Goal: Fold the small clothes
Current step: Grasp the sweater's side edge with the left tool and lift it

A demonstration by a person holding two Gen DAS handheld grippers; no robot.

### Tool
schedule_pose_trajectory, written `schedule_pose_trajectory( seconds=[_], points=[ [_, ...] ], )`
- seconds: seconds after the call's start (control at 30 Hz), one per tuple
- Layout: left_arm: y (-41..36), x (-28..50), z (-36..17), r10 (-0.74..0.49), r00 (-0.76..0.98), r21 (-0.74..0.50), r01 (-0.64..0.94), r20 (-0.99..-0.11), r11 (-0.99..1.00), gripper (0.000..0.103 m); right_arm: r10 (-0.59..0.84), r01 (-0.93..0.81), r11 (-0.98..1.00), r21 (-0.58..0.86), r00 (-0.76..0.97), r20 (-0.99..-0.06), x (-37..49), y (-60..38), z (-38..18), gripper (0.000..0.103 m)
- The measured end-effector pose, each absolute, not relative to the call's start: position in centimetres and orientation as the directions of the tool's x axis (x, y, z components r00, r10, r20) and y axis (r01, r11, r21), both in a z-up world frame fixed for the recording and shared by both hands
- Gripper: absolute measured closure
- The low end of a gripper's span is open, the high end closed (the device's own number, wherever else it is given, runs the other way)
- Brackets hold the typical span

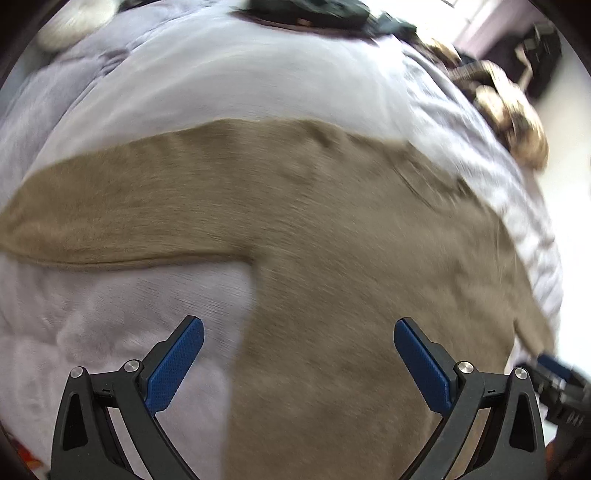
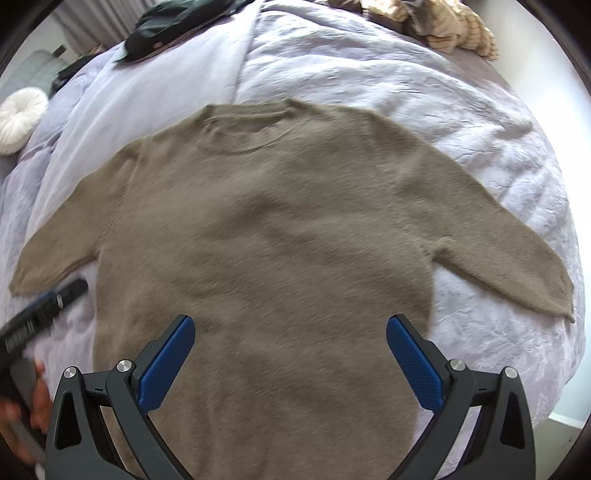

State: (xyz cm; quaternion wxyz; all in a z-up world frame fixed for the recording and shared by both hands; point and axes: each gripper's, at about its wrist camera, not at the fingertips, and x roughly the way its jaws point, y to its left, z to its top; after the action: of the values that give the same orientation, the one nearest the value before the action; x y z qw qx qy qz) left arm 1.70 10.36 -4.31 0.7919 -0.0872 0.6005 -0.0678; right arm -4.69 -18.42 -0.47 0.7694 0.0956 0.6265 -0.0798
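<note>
A tan knit sweater [image 2: 280,236] lies spread flat, front up, on the lilac bedspread [image 2: 424,110], its round collar [image 2: 245,129] toward the far end of the bed and both sleeves stretched out to the sides. We see the sleeve on the picture's right [image 2: 517,266] angling down toward the bed's edge, while the other sleeve [image 1: 122,218] runs across the left wrist view as a long band over the pale cover. No basket, box or drawer shows in either view; the sweater rests directly on the bedding. We hold the right gripper [image 2: 290,358] above the lower body of the sweater, its blue-padded fingers [image 2: 166,365] spread wide with nothing between them. Our left gripper [image 1: 299,362] hovers over the sweater's side edge just below the armpit, fingers likewise wide apart and empty; the view there is blurred. In the right wrist view the left gripper's black body [image 2: 40,317] appears at the left margin, gripped by a hand [image 2: 35,398]. Farther off, dark clothes [image 2: 177,26] and a checked tan garment [image 2: 443,26] lie at the head of the bed, and a round white cushion [image 2: 20,120] sits beside it.
</note>
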Motion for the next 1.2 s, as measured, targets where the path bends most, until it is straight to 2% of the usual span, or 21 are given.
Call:
schedule_pose_trajectory(
  seconds=[0.13, 0.3, 0.43, 0.5, 0.57, 0.6, 0.63, 0.73, 0.87, 1.07, 1.2],
  points=[
    [18.1, 2.4, -6.0, -0.206, 0.333, -0.266, -0.144, -0.920, 0.953, 0.000, 0.022, 0.196, 0.979, 0.057, 0.177, -0.984, -5.3, -15.7, -1.3, 0.000],
    [28.6, 2.3, -9.5, -0.154, 0.386, -0.319, -0.411, -0.910, 0.854, 0.000, 0.050, 0.127, 0.990, 0.067, 0.130, -0.990, -6.1, -12.0, -2.6, 0.000],
    [33.1, 2.4, -10.4, -0.138, 0.469, -0.397, -0.514, -0.873, 0.760, 0.000, 0.066, 0.081, 0.994, 0.074, 0.097, -0.993, -6.4, -9.3, -3.6, 0.000],
    [33.8, 2.5, -10.0, -0.107, 0.505, -0.403, -0.524, -0.857, 0.750, 0.018, 0.073, 0.061, 0.995, 0.079, 0.088, -0.993, -6.5, -8.2, -3.8, 0.000],
    [33.9, 2.8, -10.5, -0.103, 0.501, -0.396, -0.525, -0.859, 0.754, 0.077, 0.079, 0.048, 0.995, 0.083, 0.084, -0.993, -6.4, -7.2, -3.9, 0.000],
    [33.8, 2.9, -10.8, -0.135, 0.513, -0.427, -0.509, -0.848, 0.747, 0.091, 0.080, 0.045, 0.995, 0.084, 0.085, -0.993, -6.4, -6.9, -4.0, 0.000],
    [34.4, 3.3, -10.6, -0.188, 0.546, -0.487, -0.477, -0.816, 0.731, 0.095, 0.086, 0.042, 0.995, 0.090, 0.088, -0.992, -6.3, -6.6, -3.9, 0.000],
    [33.8, 2.5, -8.5, -0.167, 0.605, -0.483, -0.407, -0.779, 0.775, 0.095, 0.101, 0.043, 0.993, 0.106, 0.104, -0.989, -6.6, -6.3, -3.6, 0.000],
    [28.8, 3.8, -3.2, -0.192, 0.673, -0.455, -0.239, -0.715, 0.858, 0.095, 0.125, 0.061, 0.989, 0.135, 0.135, -0.983, -6.6, -7.2, -3.2, 0.000],
    [16.9, 7.9, 3.8, -0.372, 0.689, -0.415, 0.113, -0.622, 0.903, 0.095, 0.150, 0.141, 0.975, 0.174, 0.168, -0.974, -7.0, -11.2, -2.5, 0.000],
    [5.1, 9.2, 4.2, -0.478, 0.599, -0.357, 0.318, -0.643, 0.878, 0.095, 0.140, 0.218, 0.959, 0.182, 0.195, -0.971, -8.2, -15.1, -2.3, 0.000]
  ],
)
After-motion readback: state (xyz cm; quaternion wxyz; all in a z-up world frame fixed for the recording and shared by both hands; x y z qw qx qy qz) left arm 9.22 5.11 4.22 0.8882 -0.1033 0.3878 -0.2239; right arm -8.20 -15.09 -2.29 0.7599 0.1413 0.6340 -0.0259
